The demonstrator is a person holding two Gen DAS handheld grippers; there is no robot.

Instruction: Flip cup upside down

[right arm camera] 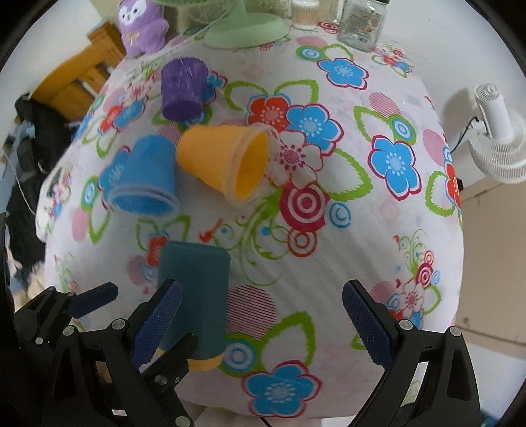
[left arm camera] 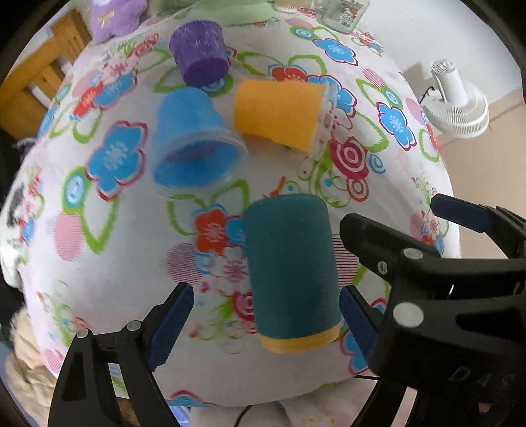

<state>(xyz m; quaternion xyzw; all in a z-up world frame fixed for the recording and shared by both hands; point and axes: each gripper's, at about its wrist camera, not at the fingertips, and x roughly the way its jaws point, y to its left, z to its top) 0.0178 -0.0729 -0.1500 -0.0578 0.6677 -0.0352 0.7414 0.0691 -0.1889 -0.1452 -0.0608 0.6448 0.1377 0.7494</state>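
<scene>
Black claw body (left arm camera: 453,328) bears faint embossed letters "DAS".

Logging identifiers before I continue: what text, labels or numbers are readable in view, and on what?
"DAS", faint, embossed on the right gripper's black body.
Glass jar label: printed, too blurred to read.
Tablecloth script near the purple cup: too blurred to read.

Floral-clothed table (right arm camera: 378,230): teal cup (left arm camera: 291,269), blue cup (right arm camera: 141,177), orange cup (right arm camera: 223,161), purple cup (right arm camera: 182,88), green fan base (right arm camera: 245,28), glass jar (right arm camera: 360,24).
</scene>
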